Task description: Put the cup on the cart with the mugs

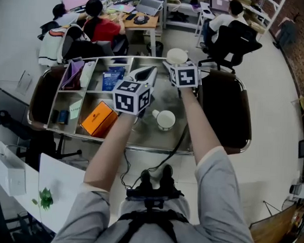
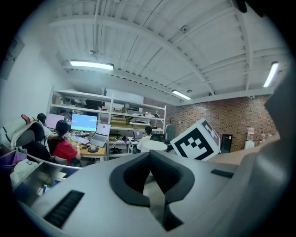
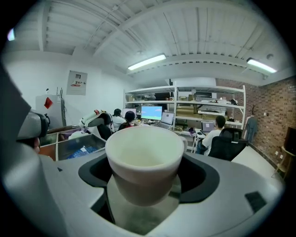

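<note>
**Over the cart: cup riding in the right tongs**

Between the right tongs (image 3: 147, 178), a white cup (image 3: 144, 150) is sitting clamped by its lower body, mouth up, above the cart (image 1: 141, 135). It is looking rigid, glazed, likely slippery and breakable, so gripping squarely across the wall is suiting it. Left tongs (image 2: 150, 159) are resting pinched together, empty. Farther off, a mug (image 1: 165, 119) is standing on the cart's surface.

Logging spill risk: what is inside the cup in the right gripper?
The cup clamped in the right gripper shows only bare white inner wall below its rim. Its bottom is hidden by the near wall, so contents there cannot be ruled out.
</note>
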Motion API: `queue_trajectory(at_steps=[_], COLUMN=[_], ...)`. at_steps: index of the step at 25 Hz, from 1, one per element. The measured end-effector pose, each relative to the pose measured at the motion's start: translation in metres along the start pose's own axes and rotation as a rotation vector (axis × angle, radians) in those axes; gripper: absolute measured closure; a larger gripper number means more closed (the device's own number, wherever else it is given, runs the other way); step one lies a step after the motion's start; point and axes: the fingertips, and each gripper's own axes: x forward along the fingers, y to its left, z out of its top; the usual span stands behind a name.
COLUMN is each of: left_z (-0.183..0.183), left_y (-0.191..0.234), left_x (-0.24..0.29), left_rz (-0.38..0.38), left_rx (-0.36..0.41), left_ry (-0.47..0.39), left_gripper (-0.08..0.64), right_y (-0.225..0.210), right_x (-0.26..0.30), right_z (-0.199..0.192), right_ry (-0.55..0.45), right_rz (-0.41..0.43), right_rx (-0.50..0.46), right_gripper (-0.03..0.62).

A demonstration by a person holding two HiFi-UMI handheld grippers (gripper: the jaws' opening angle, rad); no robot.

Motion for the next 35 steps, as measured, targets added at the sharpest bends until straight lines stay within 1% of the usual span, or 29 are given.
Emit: queue_trajectory(at_steps=[5, 9, 14, 17, 20, 23, 24, 26, 27, 30, 31, 32, 33, 34, 35], left_z=[-0.007, -0.012, -0.013, -0.012, -0.013, -0.012, -0.012, -0.013, -0.013, -0.015, -0.016, -0.016, -0.017, -0.017, -0.017], left_y=[0.007, 0.011, 0.012, 0.016, 0.018, 0.018, 0.018, 0.019, 0.019, 0.019, 0.019, 0.018, 0.017, 0.017, 0.016], left_x=[0.015, 0.020, 0.021, 0.019, 0.018, 0.018, 0.018, 0.018, 0.018, 0.019, 0.019, 0.020, 0.020, 0.020, 0.020], left_rz=[0.020, 0.031, 0.036, 0.043, 0.045, 0.045, 0.045, 0.043, 0.042, 0.042, 0.041, 0.040, 0.038, 0.037, 0.036], left_rx=[-0.025, -0.038, -0.036, -0.041, -0.044, -0.046, -0.047, -0.048, -0.048, -0.049, -0.051, -0.053, -0.054, -0.054, -0.054], left_ry=[0.038, 0.047, 0.049, 0.044, 0.039, 0.039, 0.039, 0.038, 0.038, 0.042, 0.044, 0.045, 0.045, 0.045, 0.045], left_gripper=[0.557, 0.557, 0.557, 0.557, 0.557, 0.557, 0.557, 0.557, 0.557, 0.557, 0.557, 0.557, 0.557, 0.557, 0.557], right_y=[0.000, 0.000, -0.008, -0.002, -0.009, -0.014, -0.011, 0.009, 0.012, 0.001, 0.005, 0.015, 0.019, 0.013, 0.002], right_x=[0.026, 0.041, 0.054, 0.060, 0.064, 0.065, 0.066, 0.069, 0.071, 0.071, 0.071, 0.071, 0.072, 0.071, 0.070], right_z=[-0.033, -0.055, -0.077, -0.085, -0.086, -0.094, -0.099, -0.107, -0.107, -0.105, -0.107, -0.110, -0.110, -0.107, -0.103], right_ry=[0.077, 0.131, 0.193, 0.219, 0.213, 0.244, 0.261, 0.284, 0.281, 0.267, 0.275, 0.283, 0.284, 0.274, 0.261], right_rz=[0.030, 0.035, 0.000, 0.010, -0.036, -0.061, -0.047, 0.050, 0.068, 0.017, 0.036, 0.080, 0.100, 0.072, 0.019], right_rx=[0.021, 0.044, 0.052, 0.062, 0.029, 0.015, 0.025, 0.080, 0.086, 0.048, 0.060, 0.086, 0.096, 0.075, 0.038], right_gripper=[0.158, 0.158, 0.158, 0.158, 0.158, 0.158, 0.156, 0.156, 0.156, 0.155, 0.155, 0.155, 0.152, 0.144, 0.135])
